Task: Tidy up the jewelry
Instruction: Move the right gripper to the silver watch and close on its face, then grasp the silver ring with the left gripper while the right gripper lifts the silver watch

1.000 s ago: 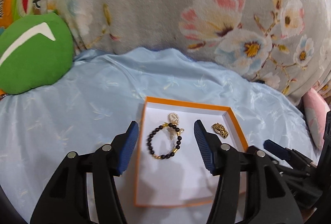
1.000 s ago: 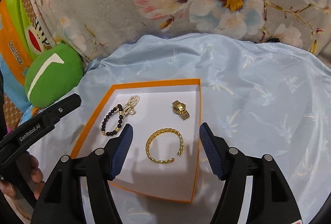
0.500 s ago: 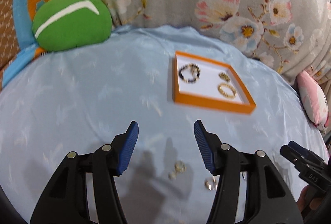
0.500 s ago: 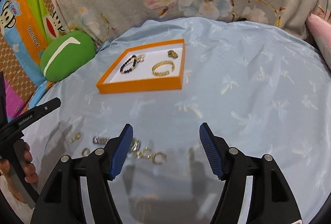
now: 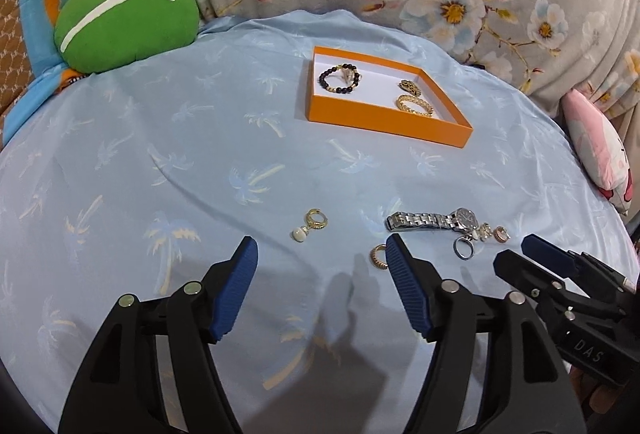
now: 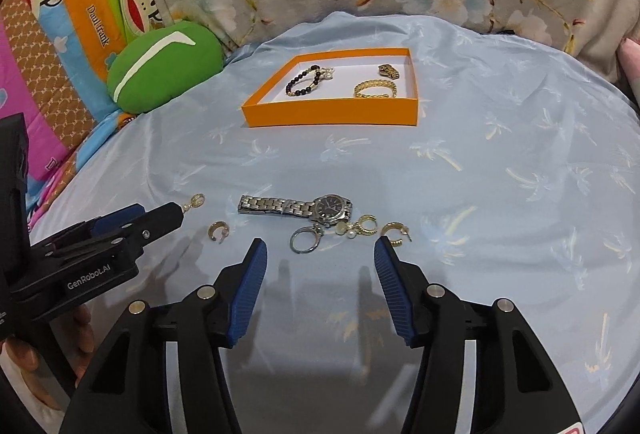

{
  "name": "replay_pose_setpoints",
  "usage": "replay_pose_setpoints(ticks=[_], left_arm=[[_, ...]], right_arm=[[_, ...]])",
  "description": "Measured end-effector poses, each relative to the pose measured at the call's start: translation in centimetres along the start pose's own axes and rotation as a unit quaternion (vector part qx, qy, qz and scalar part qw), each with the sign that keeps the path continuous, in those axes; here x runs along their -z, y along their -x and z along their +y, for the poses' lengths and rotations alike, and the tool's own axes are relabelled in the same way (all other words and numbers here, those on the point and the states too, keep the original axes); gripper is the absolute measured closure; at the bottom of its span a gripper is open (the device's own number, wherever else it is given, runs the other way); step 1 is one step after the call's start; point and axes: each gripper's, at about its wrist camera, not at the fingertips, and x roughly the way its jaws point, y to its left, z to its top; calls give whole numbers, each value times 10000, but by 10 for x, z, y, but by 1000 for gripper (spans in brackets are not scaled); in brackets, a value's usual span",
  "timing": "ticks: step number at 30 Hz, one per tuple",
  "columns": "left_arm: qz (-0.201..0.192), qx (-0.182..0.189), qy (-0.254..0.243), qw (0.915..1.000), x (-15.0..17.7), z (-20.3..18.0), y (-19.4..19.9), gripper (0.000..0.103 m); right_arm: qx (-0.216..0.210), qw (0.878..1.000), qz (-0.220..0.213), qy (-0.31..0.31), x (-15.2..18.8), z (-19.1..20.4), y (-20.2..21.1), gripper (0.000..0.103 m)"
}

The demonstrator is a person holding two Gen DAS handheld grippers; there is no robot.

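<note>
Both grippers hang empty over loose jewelry on the blue sheet, the orange box waiting beyond.

From the left: a pearl drop earring (image 5: pixel 310 225) lies just ahead of the left gripper (image 5: pixel 320 256), whose jaws have just been opening with nothing between them, likely readying for it; a small gold hoop (image 5: pixel 378 256) sits against its right finger. Then the silver watch (image 6: pixel 298 207), a silver ring (image 6: pixel 305 240) and gold earrings (image 6: pixel 362 226) cluster ahead of the right gripper (image 6: pixel 318 254), its jaws just narrowing yet apart and empty. The orange box (image 6: pixel 332 113) stands well apart and holds a beaded bracelet (image 6: pixel 303 81) and a gold bangle (image 6: pixel 375 89), so sorted pieces gather there.
</note>
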Motion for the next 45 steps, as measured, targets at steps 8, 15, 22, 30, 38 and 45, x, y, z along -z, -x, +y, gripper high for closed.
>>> replay_pose_setpoints(ticks=[8,15,22,30,38,45], left_arm=[[58,62,200,9998,0,7,-2,39],[92,81,273,9996,-1,9,-4,38],[99,92,273,9995,0,10,-4,38],[101,88,256,9996,1,10,-5,38],[17,151,21,9999,5,-3,0,38],[295,861,-255,9955,-1,-47,-8,38]], right_arm=[[-16,9937,486,1011,-31,-3,-41,52],[-51,9824,760,1704,-34,15,-63,52],[-29,9932,794,847,-41,-9,-68,65],[353,9973,633,95,-42,-23,-67,81],[750,9960,334,-349,-40,-55,-45,81],[886,9911,472,-870,-22,-95,-31,81]])
